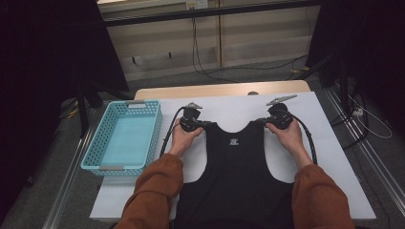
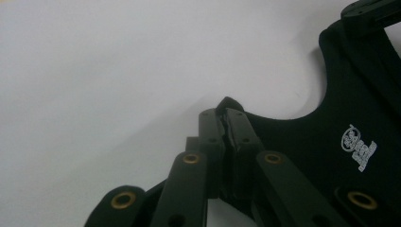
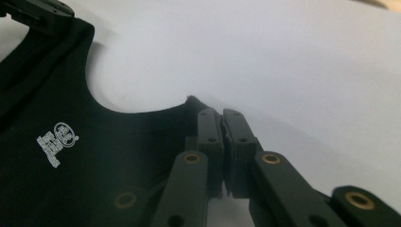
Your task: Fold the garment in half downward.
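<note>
We have the left gripper (image 2: 226, 124) and right gripper (image 3: 222, 124) each pinching a shoulder strap of the black vest (image 1: 236, 162). The vest lies flat behind our jaws; folding seems not yet begun.

Unreadable white logo (image 2: 358, 147) on black vest (image 1: 239, 167)

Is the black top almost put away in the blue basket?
Not yet. The black top already lies flat on the white table. The left tongs and right tongs each pinch one shoulder strap. Folding looks not started, and the blue basket holds nothing.
</note>
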